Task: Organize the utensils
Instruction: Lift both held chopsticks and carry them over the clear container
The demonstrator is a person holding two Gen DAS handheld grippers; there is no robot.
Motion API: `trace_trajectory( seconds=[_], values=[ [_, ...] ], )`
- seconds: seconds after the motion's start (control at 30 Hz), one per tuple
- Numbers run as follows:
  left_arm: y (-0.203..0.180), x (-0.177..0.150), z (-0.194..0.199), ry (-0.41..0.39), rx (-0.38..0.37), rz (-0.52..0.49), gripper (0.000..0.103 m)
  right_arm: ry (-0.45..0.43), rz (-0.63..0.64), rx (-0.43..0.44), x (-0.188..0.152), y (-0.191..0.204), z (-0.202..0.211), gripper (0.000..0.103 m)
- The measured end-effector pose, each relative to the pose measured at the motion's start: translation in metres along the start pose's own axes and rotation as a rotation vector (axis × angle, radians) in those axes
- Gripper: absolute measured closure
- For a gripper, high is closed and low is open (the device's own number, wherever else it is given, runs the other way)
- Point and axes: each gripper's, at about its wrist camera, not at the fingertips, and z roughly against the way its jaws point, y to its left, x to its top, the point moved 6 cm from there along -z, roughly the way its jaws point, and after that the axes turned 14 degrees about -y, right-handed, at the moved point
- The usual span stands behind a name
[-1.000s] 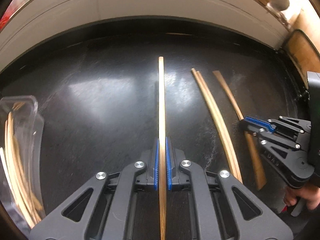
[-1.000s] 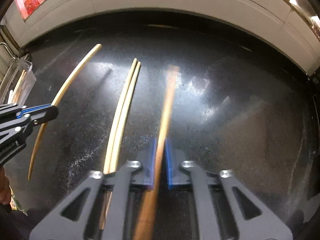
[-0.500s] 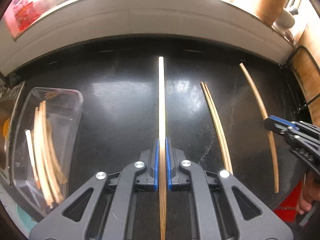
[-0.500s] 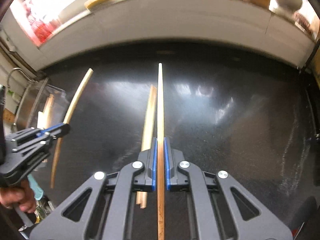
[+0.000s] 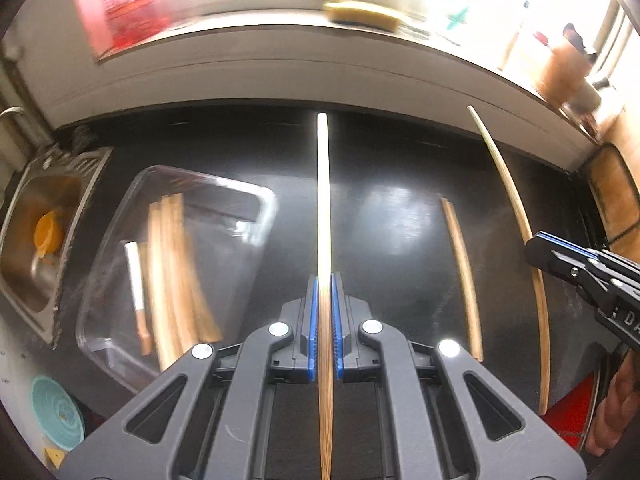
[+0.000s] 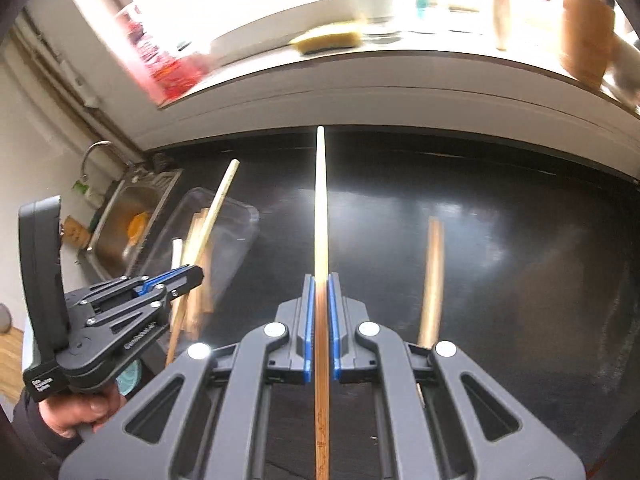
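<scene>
A: At the bottom centre of the left wrist view, the left gripper (image 5: 324, 320) has its blue pads pressed together on a bamboo chopstick (image 5: 323, 208), which runs straight up the frame over the black countertop (image 5: 380, 168)

B: And the right gripper (image 6: 320, 320)?

A: Same in the right wrist view: its pads are clamped on a second chopstick (image 6: 321, 208), bottom centre, pointing up the frame. In the left wrist view it shows at the right edge with that stick crossing it

B: What lies just past them?

A: In the left wrist view, a loose pair of chopsticks (image 5: 462, 276) lies on the countertop right of centre. Left of centre sits a clear plastic tray (image 5: 256, 200) with several chopsticks inside (image 5: 168, 272)

B: Farther still?

A: A steel sink (image 5: 24, 216) at the left edge, with something orange in it. Beyond the counter's far edge a white ledge carries a yellow sponge (image 6: 326, 40), blurred, in the upper middle of the right wrist view
</scene>
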Motion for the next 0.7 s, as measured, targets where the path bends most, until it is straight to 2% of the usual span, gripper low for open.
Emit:
trace_trajectory(
  seconds=[0.2,0.4,0.53,0.7],
  values=[
    [0.072,-0.002,0.006,-0.001,0.068,0.05,0.097,0.016,0.028,0.088,0.005,0.079,-0.031,0.095],
    [0.135,-0.004,0.009,-0.002,0.124,0.077,0.097,0.055,0.017,0.133,-0.003,0.143,-0.071,0.095],
    [0.165,-0.003,0.005,0.0,0.133,0.098,0.097,0.085,-0.007,0.152,-0.011,0.17,-0.096,0.095],
    [0.182,-0.004,-0.003,0.012,0.118,0.134,0.097,0.114,-0.025,0.145,-0.016,0.182,-0.115,0.095]
  ],
)
